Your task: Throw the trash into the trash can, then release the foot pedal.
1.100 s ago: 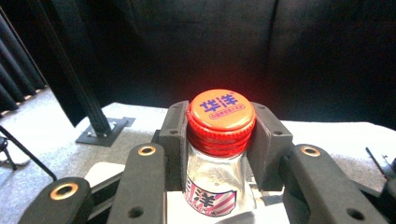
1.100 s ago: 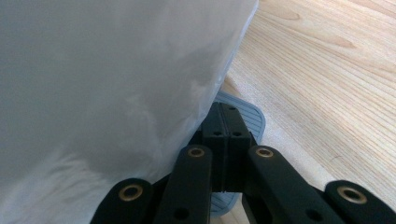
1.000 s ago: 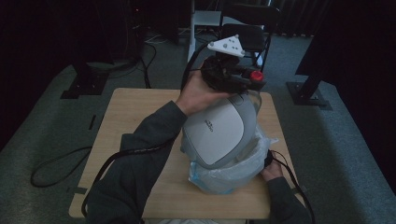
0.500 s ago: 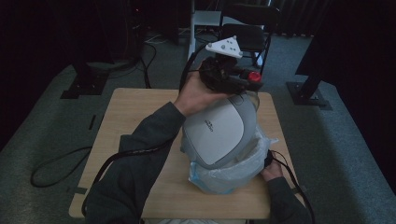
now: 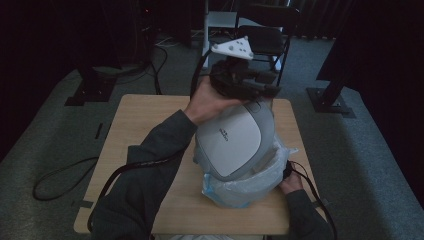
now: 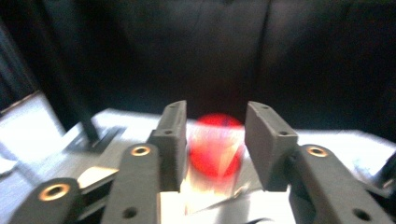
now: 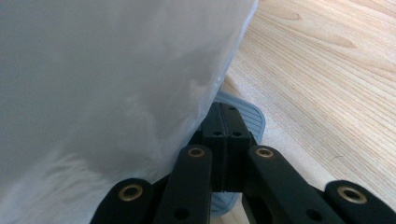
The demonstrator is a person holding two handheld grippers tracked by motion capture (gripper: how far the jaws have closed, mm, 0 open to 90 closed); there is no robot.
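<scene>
A: Nearest the person, the right gripper (image 7: 223,140) sits with jaws pressed together at the base of the plastic bag (image 5: 235,187) on the wooden table (image 5: 145,120); whether a fold is pinched, I cannot tell.

B: And the white appliance (image 5: 235,142)?

A: Tilted, its lower end in the bag. Above its far end, the left gripper (image 5: 247,86) has just been opening, jaws part-way apart astride a red knob (image 6: 215,144), not pressing.

B: Risk?

A: Released, the appliance may tip toward the table's far right edge, close beyond it. Left of it lies bare room.

Left gripper (image 5: 267,90) jaws just opened; right gripper (image 7: 227,140) clamped.
</scene>
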